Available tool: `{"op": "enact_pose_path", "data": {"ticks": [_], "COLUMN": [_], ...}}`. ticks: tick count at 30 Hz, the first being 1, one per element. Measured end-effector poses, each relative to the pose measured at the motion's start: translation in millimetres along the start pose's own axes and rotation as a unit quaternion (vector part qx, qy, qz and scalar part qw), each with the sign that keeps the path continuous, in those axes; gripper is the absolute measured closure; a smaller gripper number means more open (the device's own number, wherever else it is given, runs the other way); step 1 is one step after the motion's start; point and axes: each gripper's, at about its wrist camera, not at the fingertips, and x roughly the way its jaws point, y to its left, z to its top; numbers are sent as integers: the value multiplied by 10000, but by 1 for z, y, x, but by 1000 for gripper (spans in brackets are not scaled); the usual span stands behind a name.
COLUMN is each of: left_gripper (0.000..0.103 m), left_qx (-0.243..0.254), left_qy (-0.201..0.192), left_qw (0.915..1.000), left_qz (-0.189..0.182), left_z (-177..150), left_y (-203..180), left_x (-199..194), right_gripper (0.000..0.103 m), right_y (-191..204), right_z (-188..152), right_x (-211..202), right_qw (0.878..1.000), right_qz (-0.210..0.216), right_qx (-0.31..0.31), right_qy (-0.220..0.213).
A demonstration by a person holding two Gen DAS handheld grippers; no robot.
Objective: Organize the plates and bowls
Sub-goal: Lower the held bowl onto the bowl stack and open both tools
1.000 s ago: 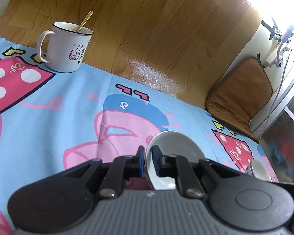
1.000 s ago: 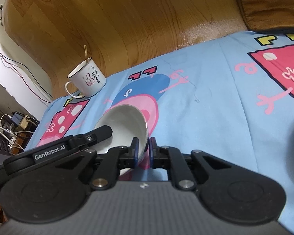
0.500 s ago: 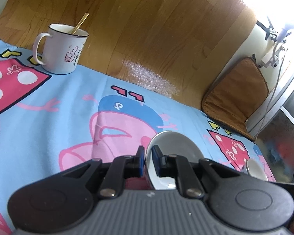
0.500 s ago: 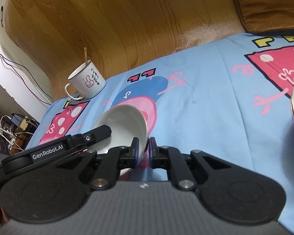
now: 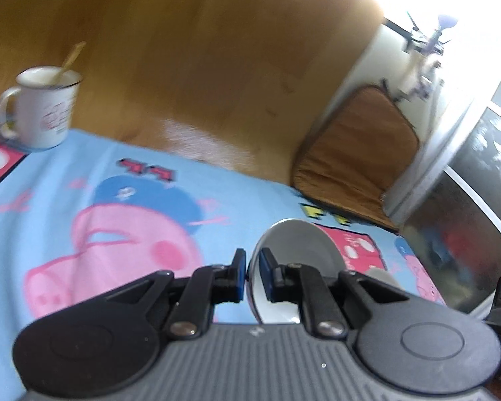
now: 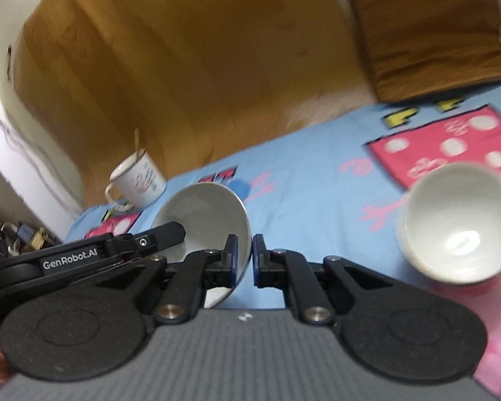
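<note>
Left gripper (image 5: 253, 275) and right gripper (image 6: 243, 260) are each clamped on opposite rim edges of one white bowl (image 6: 205, 215), held tilted above the cartoon-print cloth (image 5: 66, 180). A second bowl (image 6: 457, 220) sits on the cloth to the right, apparently the stacking target; nothing is stacked yet. No plates visible. Motion blur obscures the mug (image 5: 40, 107).

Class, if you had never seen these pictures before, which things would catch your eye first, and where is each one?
First, the tilted white bowl in the middle, its rim pinched by both the left gripper and the right gripper. Next, a second white bowl standing at the right on the cartoon blanket. A mug with a spoon stands at the blanket's far left edge.
</note>
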Motion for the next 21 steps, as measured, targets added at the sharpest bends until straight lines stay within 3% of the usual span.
{"op": "enact_pose_path", "data": {"ticks": [10, 21], "left_gripper": [93, 92], "left_qx": [775, 788], "left_qy": [416, 1133], "left_qw": [9943, 9892], "left_qz": [-598, -503], "left_z": [1, -10], "left_y": [-102, -129], "left_x": [56, 111], "right_gripper": [92, 91], "right_y": [-62, -113], "right_z": [13, 10], "right_x": [-73, -68], "right_qw": [9903, 9873], "right_qz": [-780, -1084], "right_qx": [187, 542], "right_qy": [-1136, -1029]}}
